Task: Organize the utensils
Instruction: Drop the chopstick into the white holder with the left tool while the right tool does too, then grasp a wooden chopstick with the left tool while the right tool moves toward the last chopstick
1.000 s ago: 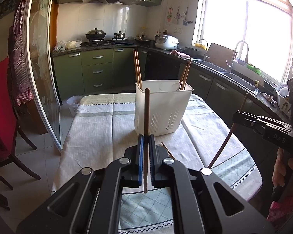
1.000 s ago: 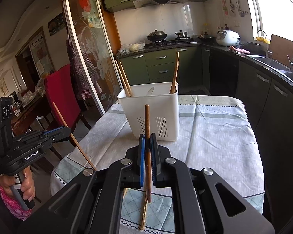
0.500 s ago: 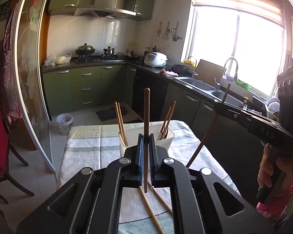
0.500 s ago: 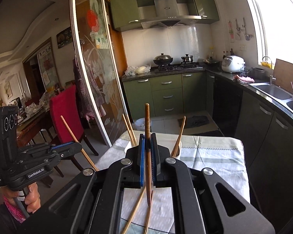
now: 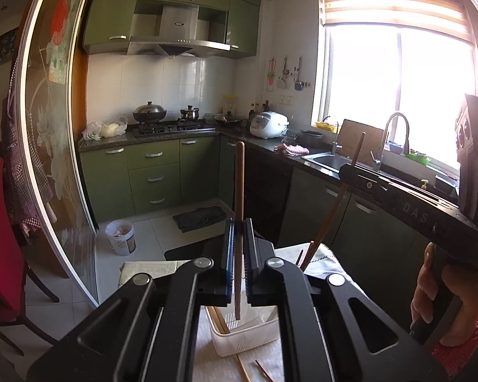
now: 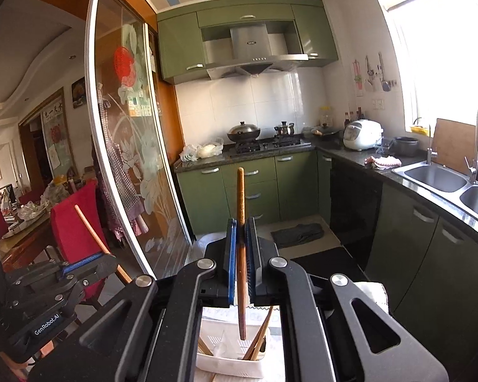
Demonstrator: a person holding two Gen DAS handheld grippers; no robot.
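Both tools risen above white basket [image 5: 245, 339]; left tool [image 5: 239, 226], right tool [image 6: 241, 226] each clamp 1 upright chopstick.

Each gripper holds one chopstick upright above the utensil basket [image 5: 245, 340], which stands on the table [image 5: 207, 359] below them. The left gripper [image 5: 238, 261] clamps its chopstick [image 5: 239, 191] with the tip hanging over the basket's inside; the right gripper [image 6: 241, 261] does likewise with its chopstick [image 6: 241, 222], to the right of the left one. More chopsticks [image 6: 258, 340] lean inside the basket, and two loose chopsticks [image 5: 248, 369] lie on the table just before it. Behind the table, the stove [image 5: 169, 127] sits on the far counter, the rice cooker [image 5: 269, 124] right of it, the sink [image 6: 436, 178] along the right wall.
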